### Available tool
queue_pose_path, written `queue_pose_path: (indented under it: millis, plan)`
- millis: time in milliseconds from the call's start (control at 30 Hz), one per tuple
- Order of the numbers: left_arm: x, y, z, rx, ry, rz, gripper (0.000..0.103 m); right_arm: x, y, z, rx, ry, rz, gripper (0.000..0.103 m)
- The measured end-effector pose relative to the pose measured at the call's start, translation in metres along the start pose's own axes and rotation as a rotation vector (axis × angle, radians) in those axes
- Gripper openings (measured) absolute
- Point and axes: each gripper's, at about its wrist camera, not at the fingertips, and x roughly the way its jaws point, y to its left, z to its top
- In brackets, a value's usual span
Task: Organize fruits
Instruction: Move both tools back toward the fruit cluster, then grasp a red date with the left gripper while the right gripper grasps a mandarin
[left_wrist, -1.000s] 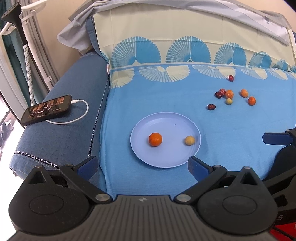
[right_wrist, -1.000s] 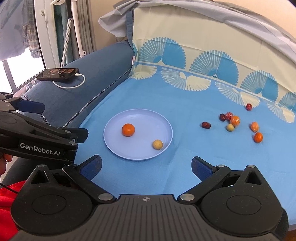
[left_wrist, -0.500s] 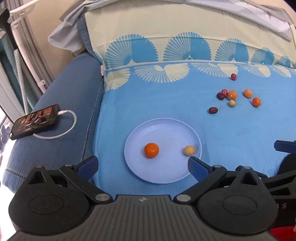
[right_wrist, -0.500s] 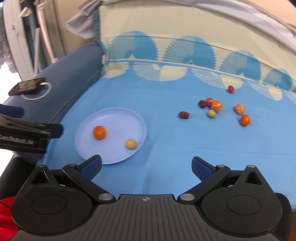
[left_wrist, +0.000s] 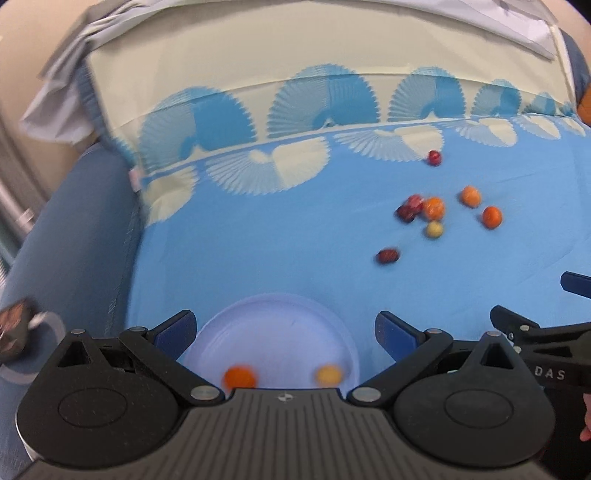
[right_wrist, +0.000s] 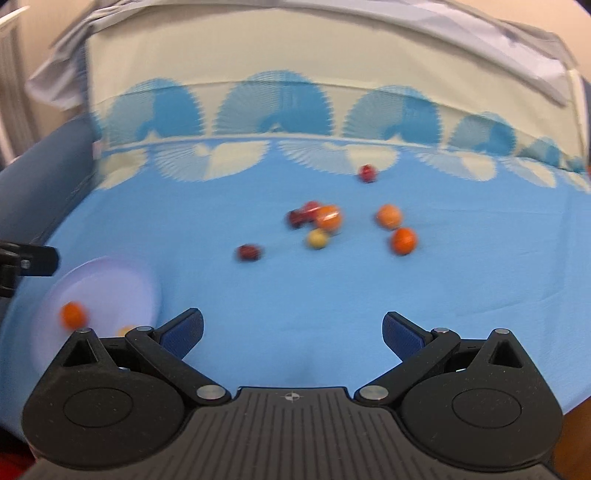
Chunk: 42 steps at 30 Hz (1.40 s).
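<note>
Eight loose fruits (right_wrist: 327, 218) beyond right tongs (right_wrist: 291, 334).

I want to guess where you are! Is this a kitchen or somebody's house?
Probably a living room at home, not a kitchen: a blue sofa armrest, a fan-patterned blue cloth spread over the seat, and a phone charging on the armrest.

Plate (right_wrist: 107, 284) left on cloth (right_wrist: 295, 295), two fruits inside; loose fruits (right_wrist: 328, 221) right, behind

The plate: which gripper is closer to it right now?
Left. The left gripper hangs open directly over the near part of the plate, framing it. The right gripper is open off to the plate's right, over bare cloth, facing the loose fruits.
</note>
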Motion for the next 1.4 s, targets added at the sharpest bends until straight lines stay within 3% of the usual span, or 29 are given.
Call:
queue_pose_path:
  millis: [233,433,600,767,833,900,933,967,1000,1167,1400]
  plan:
    - [0.076,-0.048,0.057,0.087,0.024,-0.093,0.103,0.061,-0.051,0.016,0.048,-0.037,-0.124,0.102]
    - [0.166,-0.085,0.095,0.081,0.1,-0.221,0.103,0.135,-0.09,0.023,0.125,-0.044,-0.19,0.102]
    - [0.242,-0.108,0.118,0.098,0.21,-0.298,0.103,0.188,-0.107,0.029,0.139,-0.052,-0.213,0.099]
    - [0.278,-0.117,0.131,0.068,0.243,-0.32,0.101,0.22,-0.114,0.026,0.138,-0.014,-0.173,0.091]
    - [0.282,-0.121,0.134,0.07,0.248,-0.337,0.086,0.22,-0.116,0.025,0.156,-0.024,-0.164,0.091]
    - [0.285,-0.125,0.135,0.096,0.266,-0.355,0.029,0.218,-0.114,0.024,0.158,-0.034,-0.175,0.079]
    - [0.284,-0.128,0.135,0.108,0.256,-0.325,0.025,0.216,-0.114,0.024,0.156,-0.044,-0.17,0.072]
    - [0.282,-0.127,0.134,0.109,0.249,-0.321,0.025,0.214,-0.114,0.024,0.153,-0.055,-0.171,0.043]
    - [0.279,-0.126,0.133,0.1,0.245,-0.331,0.024,0.212,-0.113,0.025,0.14,-0.066,-0.174,0.033]
    - [0.238,-0.109,0.132,0.077,0.194,-0.32,0.025,0.205,-0.118,0.025,0.157,-0.094,-0.185,0.033]
    - [0.121,-0.054,0.104,0.03,0.104,-0.22,0.025,0.154,-0.123,0.038,0.175,-0.136,-0.271,0.033]
